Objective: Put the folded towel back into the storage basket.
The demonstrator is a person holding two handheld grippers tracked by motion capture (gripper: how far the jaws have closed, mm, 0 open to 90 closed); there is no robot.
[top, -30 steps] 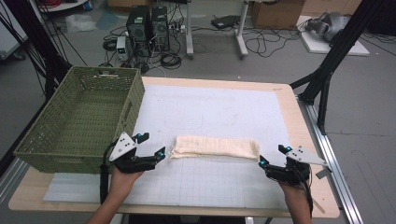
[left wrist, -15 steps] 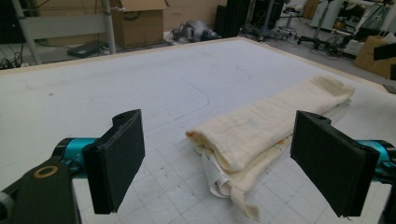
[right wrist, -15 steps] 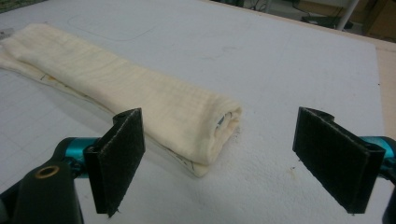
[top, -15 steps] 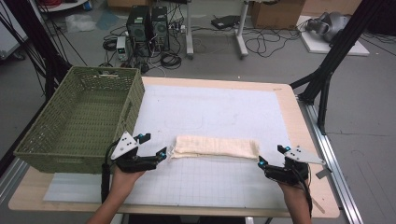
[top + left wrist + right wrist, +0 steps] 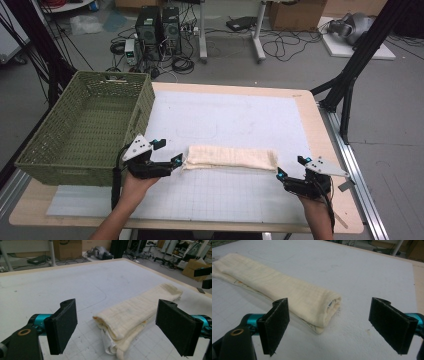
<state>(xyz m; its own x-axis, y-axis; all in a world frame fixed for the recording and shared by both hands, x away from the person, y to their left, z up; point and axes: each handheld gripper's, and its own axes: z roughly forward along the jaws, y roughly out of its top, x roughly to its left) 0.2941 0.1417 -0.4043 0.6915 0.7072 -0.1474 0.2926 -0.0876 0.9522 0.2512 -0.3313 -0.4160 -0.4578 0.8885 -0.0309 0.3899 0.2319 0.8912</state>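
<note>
- Folded cream towel (image 5: 231,158) lies mid-frame in high view, on the white mat (image 5: 240,115); green basket (image 5: 82,130) at left, empty.
- My left gripper (image 5: 172,161) sits at the towel's left end, jaws spread, nothing held.
- My right gripper (image 5: 286,172) sits near the right end, jaws spread, empty.
- Looks like pre-grasp. Next, I'd guess: bring each claw over its towel end, then pinch.

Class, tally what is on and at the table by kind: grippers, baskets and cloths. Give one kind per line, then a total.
Grippers: 2, the left gripper and the right gripper
Baskets: 1, the green basket
Cloths: 1, the folded cream cloth
Total: 4
</note>
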